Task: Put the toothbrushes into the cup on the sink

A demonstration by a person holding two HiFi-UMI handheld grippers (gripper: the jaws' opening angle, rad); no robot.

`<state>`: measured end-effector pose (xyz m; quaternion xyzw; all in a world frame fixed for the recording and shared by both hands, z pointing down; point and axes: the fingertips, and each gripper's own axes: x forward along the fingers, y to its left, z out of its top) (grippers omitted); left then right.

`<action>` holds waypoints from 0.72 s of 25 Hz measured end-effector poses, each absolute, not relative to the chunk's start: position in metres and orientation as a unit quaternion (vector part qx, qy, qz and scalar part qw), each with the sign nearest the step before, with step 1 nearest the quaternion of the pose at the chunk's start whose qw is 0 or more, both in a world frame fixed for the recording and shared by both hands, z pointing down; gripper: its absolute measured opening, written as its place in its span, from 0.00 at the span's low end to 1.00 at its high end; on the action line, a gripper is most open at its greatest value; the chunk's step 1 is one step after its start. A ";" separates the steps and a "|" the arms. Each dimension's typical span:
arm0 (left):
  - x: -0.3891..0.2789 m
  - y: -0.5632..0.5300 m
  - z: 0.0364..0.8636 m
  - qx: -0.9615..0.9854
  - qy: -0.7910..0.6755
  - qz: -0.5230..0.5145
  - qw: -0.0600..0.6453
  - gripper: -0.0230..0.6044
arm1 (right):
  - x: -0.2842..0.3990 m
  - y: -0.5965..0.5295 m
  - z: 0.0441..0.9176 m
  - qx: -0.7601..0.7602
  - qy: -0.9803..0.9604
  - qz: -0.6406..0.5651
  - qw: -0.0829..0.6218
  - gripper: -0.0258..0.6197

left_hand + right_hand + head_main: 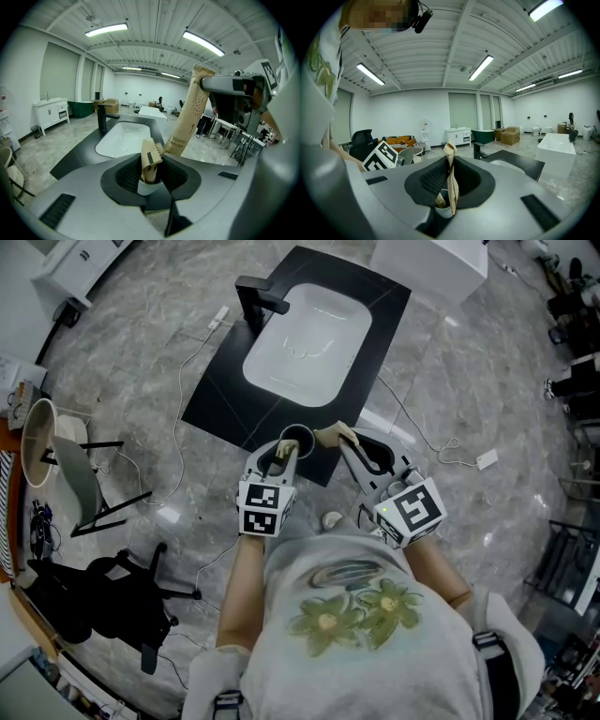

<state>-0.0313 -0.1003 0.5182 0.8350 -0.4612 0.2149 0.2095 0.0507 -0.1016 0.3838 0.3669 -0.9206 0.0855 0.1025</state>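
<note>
Left gripper view is showing the left claw [151, 169] standing narrowly apart around a packeted toothbrush [149, 161] sitting in the cup [147, 187] at lower centre. Any crooked withdrawal is risking snagging it. The right claw [449, 180] is pinching a second toothbrush [451, 164], and a careless descent is risking tipping the cup.

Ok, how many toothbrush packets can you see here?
2. The first packet stands in the cup, between the jaws of the left gripper; the second packet is pinched in the right gripper. None seems hidden.
</note>
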 end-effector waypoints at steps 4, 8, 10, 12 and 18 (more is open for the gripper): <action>-0.033 -0.097 0.517 0.834 -0.465 0.210 0.211 0.24 | 0.048 -0.096 0.382 0.363 -0.922 0.084 0.103 0.13; -0.035 -0.097 0.514 0.834 -0.469 0.204 0.208 0.29 | 0.047 -0.095 0.383 0.365 -0.922 0.086 0.101 0.13; -0.038 -0.098 0.512 0.834 -0.472 0.199 0.206 0.31 | 0.045 -0.095 0.383 0.364 -0.922 0.085 0.102 0.13; -0.040 -0.099 0.508 0.835 -0.474 0.193 0.203 0.34 | 0.044 -0.095 0.383 0.362 -0.923 0.084 0.102 0.13; -0.048 -0.098 0.495 0.839 -0.477 0.179 0.193 0.39 | 0.039 -0.094 0.381 0.359 -0.924 0.080 0.101 0.13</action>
